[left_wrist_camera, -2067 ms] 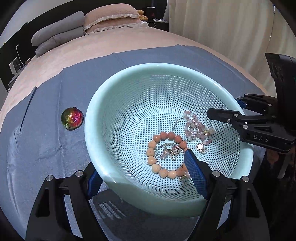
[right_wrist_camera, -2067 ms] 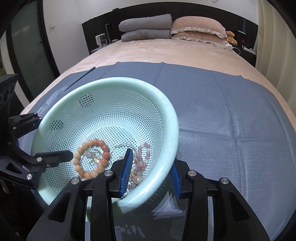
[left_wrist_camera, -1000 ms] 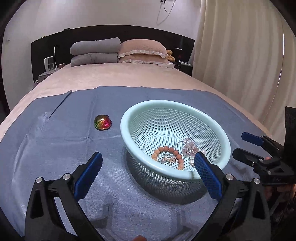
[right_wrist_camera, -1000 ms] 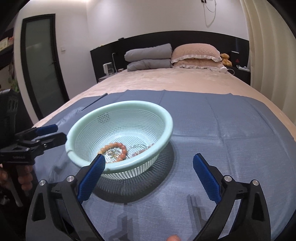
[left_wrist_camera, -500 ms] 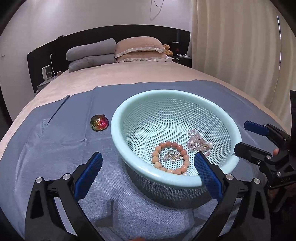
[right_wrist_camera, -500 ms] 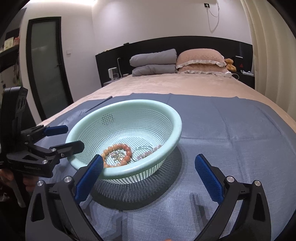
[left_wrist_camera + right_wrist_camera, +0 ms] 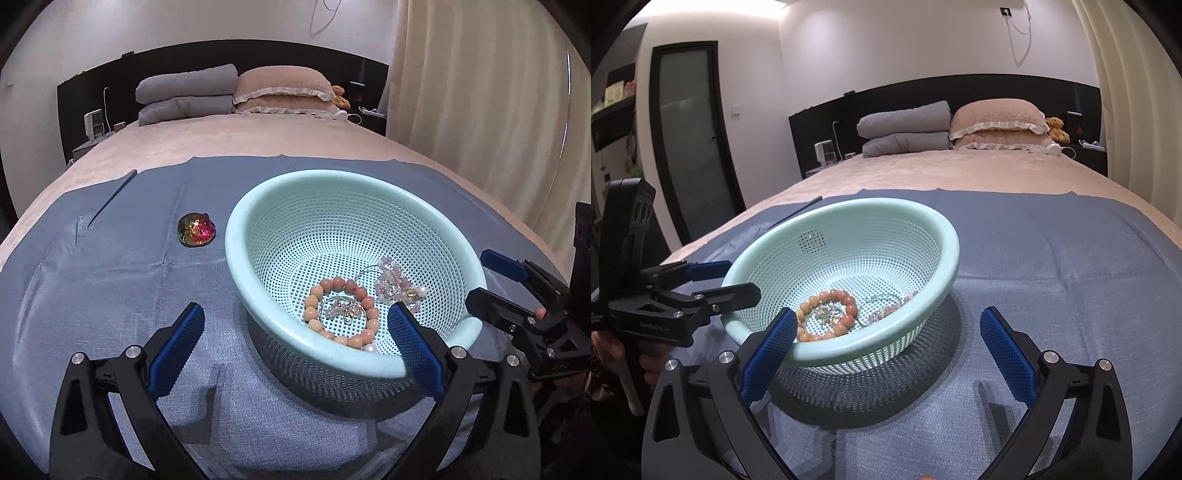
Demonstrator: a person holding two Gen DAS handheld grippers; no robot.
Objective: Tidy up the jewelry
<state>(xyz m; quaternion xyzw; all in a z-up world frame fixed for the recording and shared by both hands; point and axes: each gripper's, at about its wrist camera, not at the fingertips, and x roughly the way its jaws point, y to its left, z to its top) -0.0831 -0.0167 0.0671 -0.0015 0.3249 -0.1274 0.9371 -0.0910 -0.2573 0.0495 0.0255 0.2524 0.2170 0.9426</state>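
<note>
Both grippers, left gripper [image 7: 295, 339] and right gripper [image 7: 886, 339], having released the basket [image 7: 236, 236], are hanging wide open, empty; bead bracelet [image 7: 341, 312] lying inside; iridescent trinket [image 7: 195, 229] waiting left.

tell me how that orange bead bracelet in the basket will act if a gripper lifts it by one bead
The orange bead bracelet is a loop of separate round beads, so it would probably sag and swing rather than hold its ring shape. Smooth round beads may slip from flat pads. A silvery piece lies inside the loop in the mint basket and might snag and come along.
</note>
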